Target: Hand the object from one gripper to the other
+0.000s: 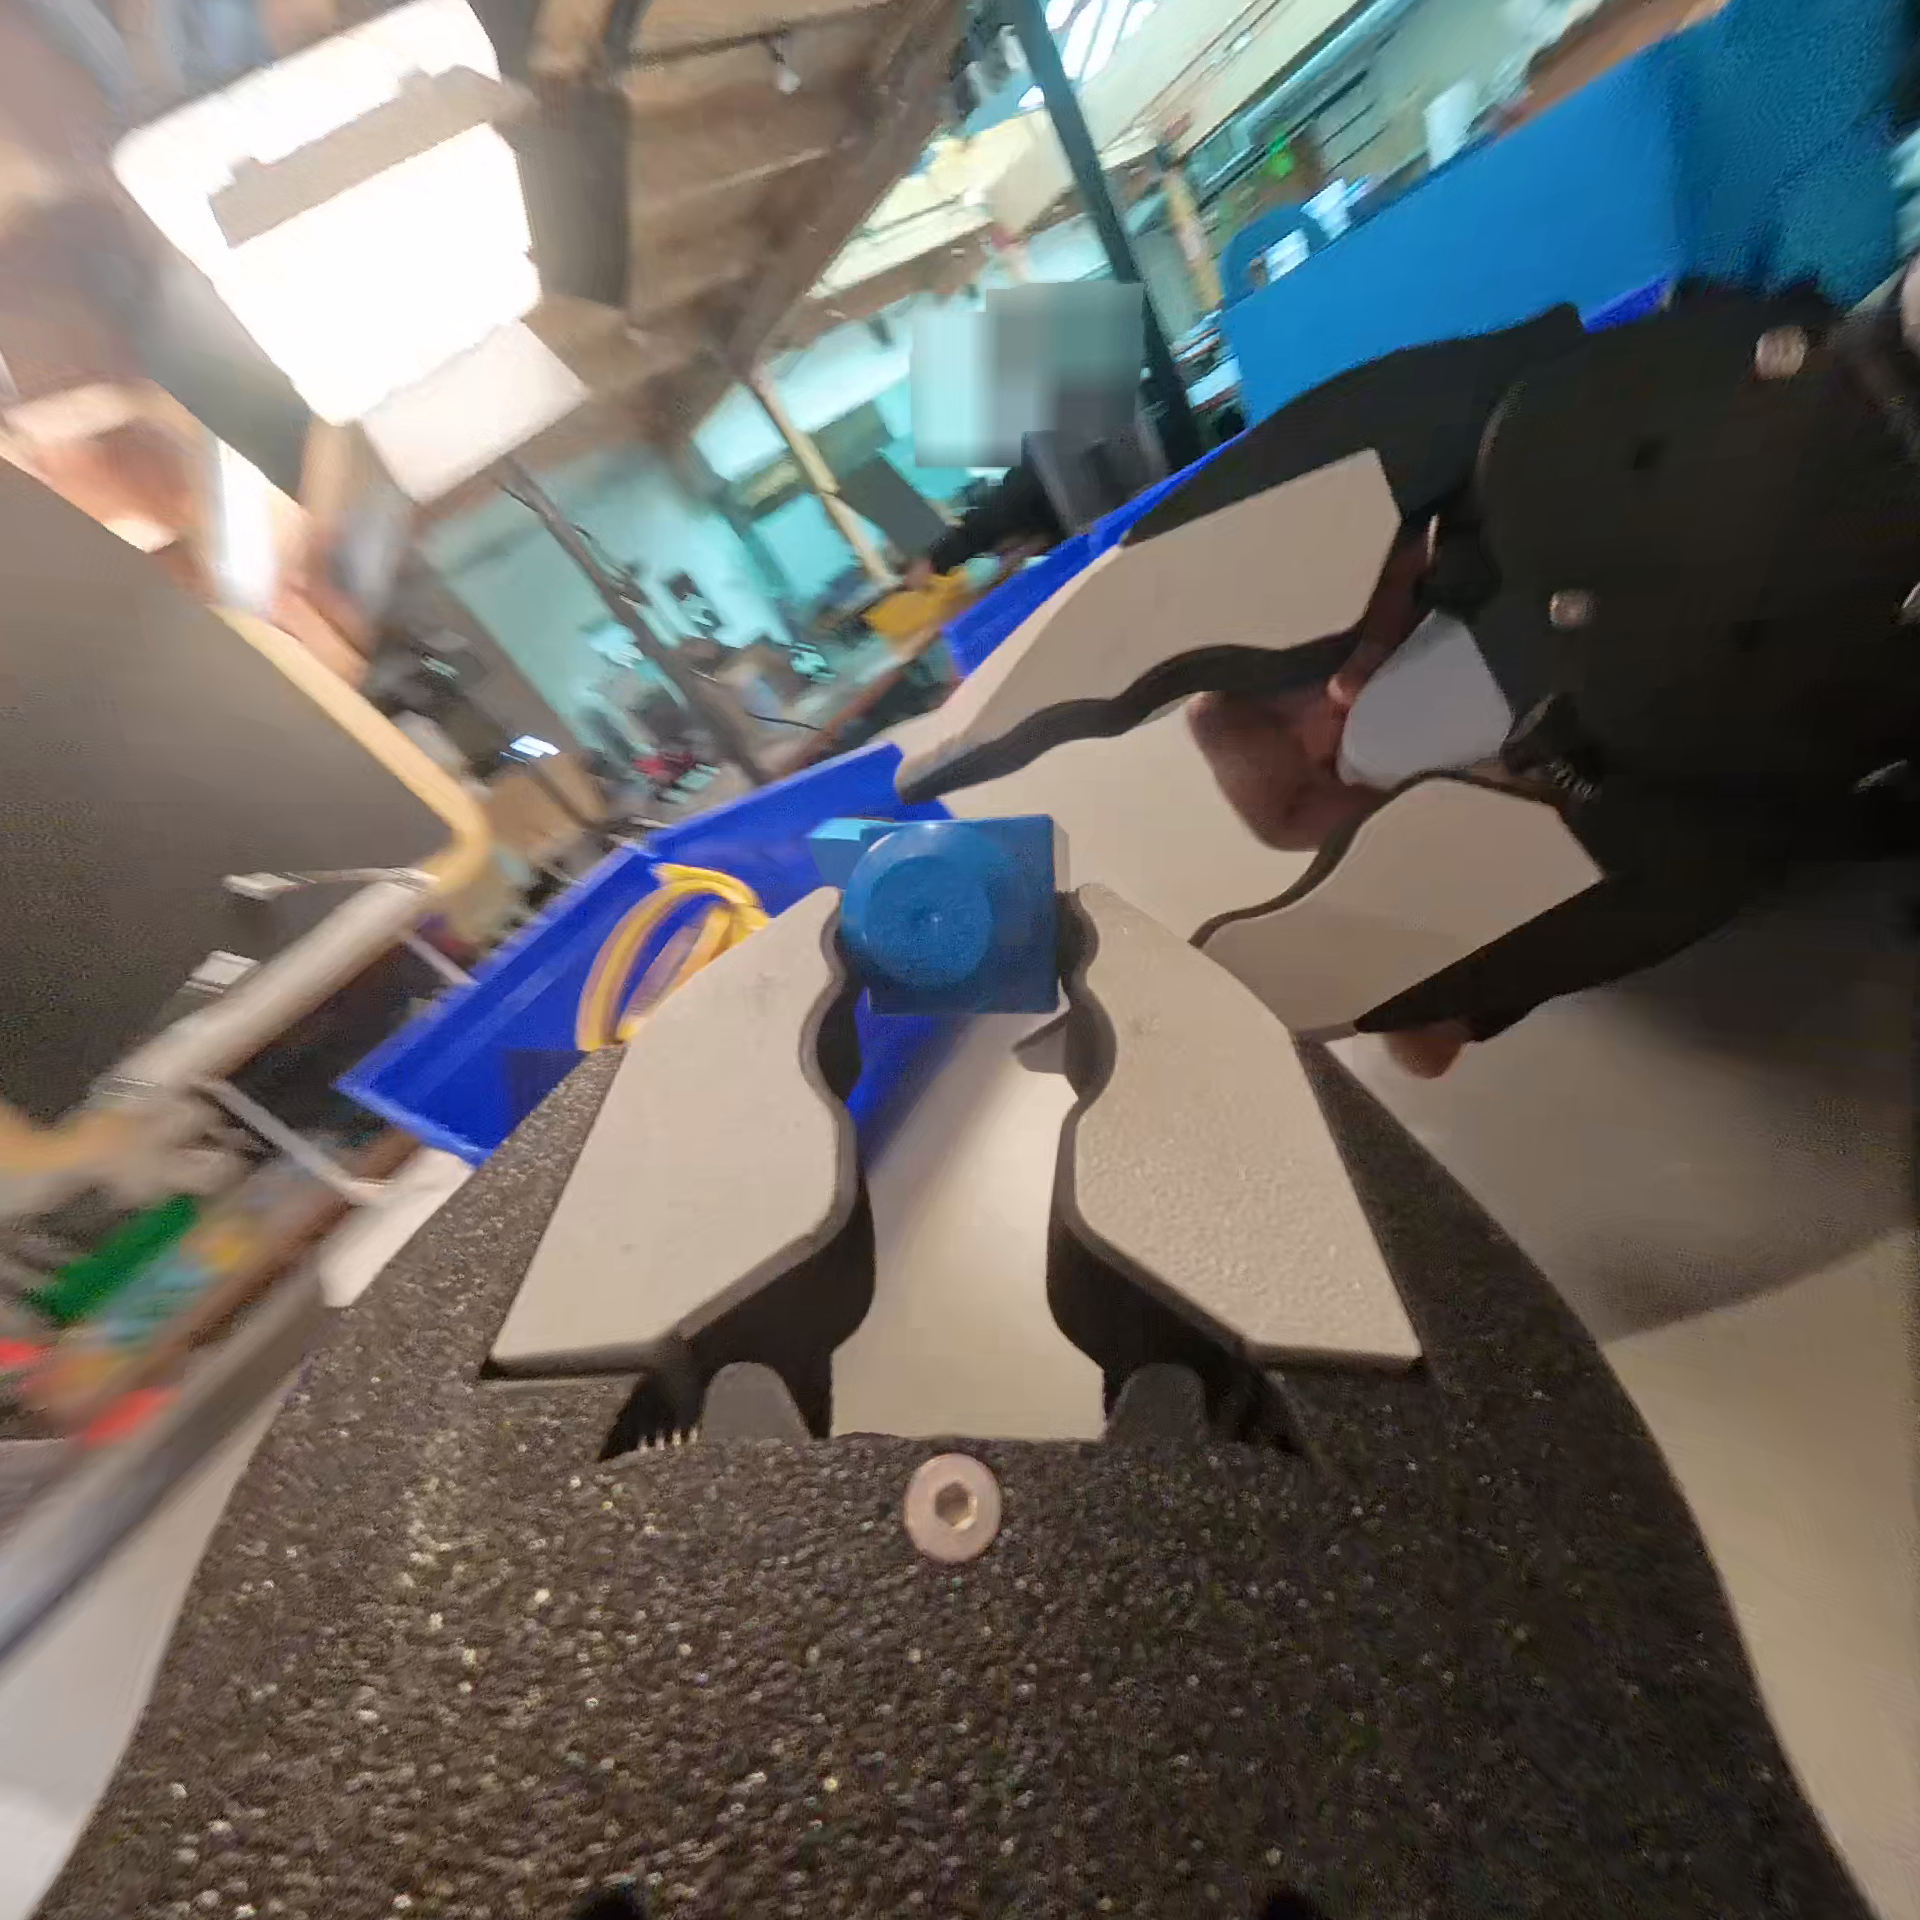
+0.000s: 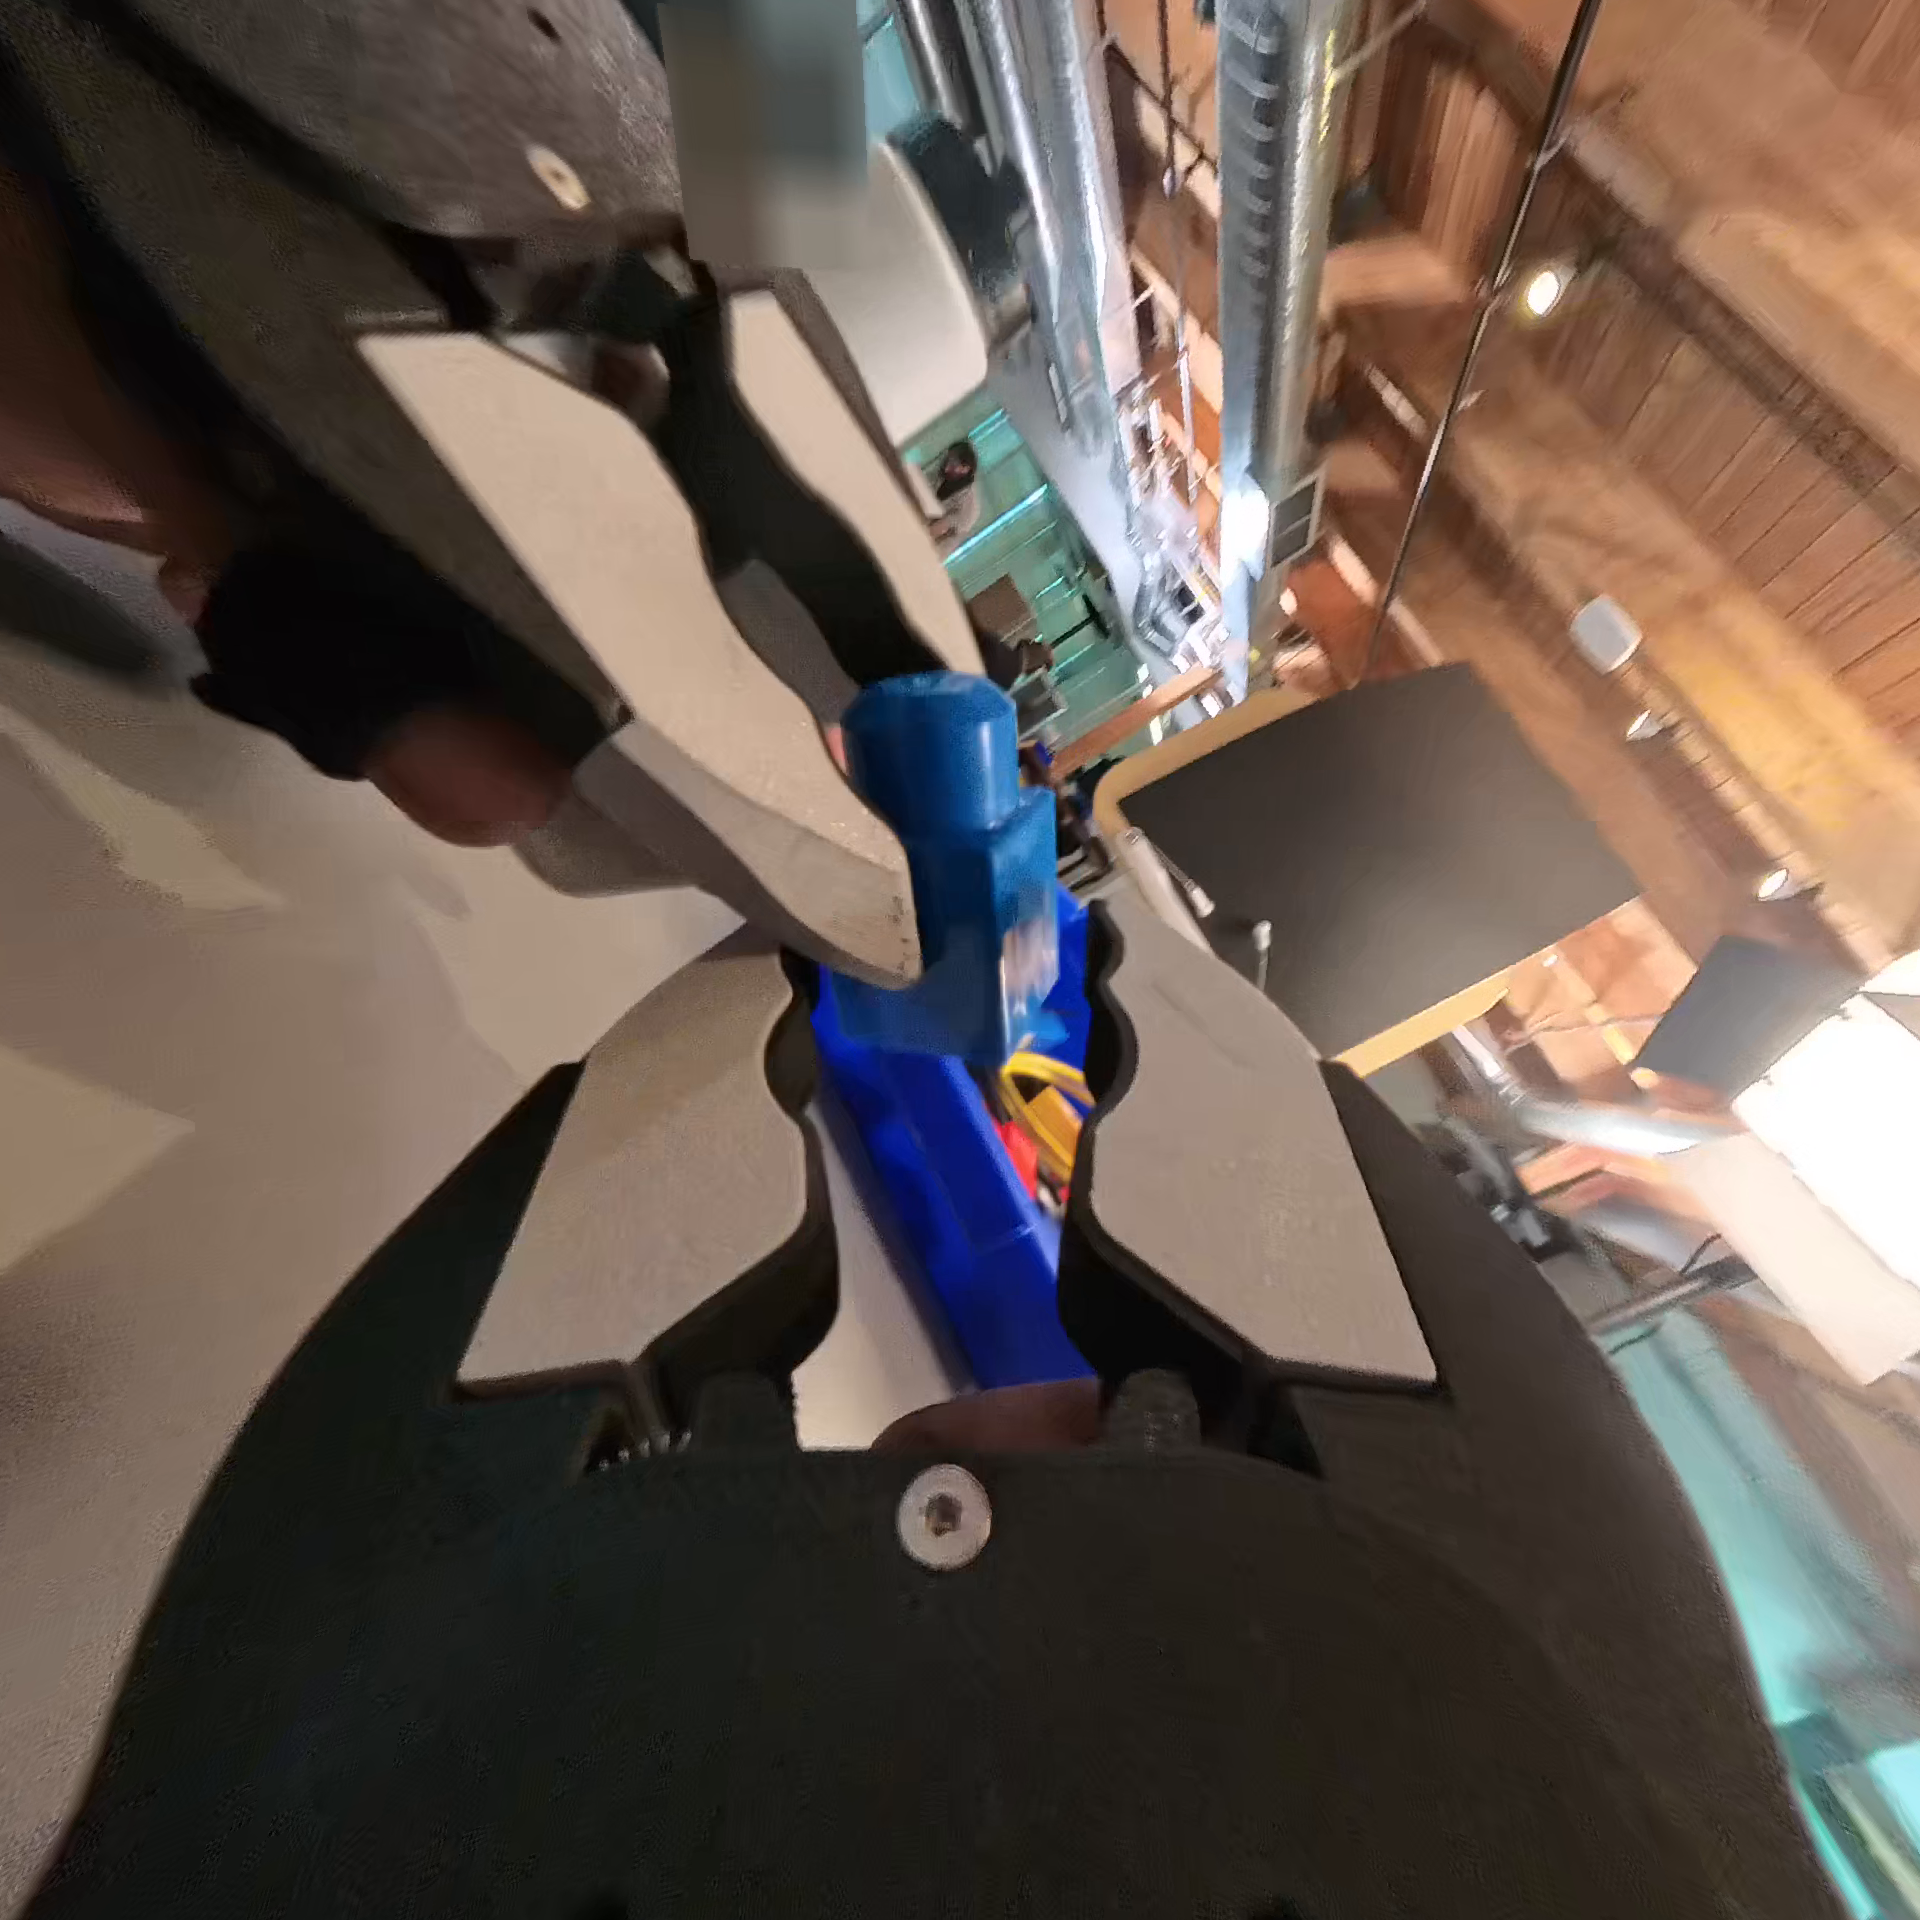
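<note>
Left claw [image 1: 951,925] grips the blue plastic part [image 1: 951,920]; right claw [image 2: 951,982], gaping just beside it, hasn't taken it.

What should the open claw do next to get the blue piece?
Probably ease the right claw forward until its open fingers sit on either side of the blue piece, then close. The left claw is gripping that piece by its square end, and the right claw's fingers are spread wide just short of it, not touching.
</note>
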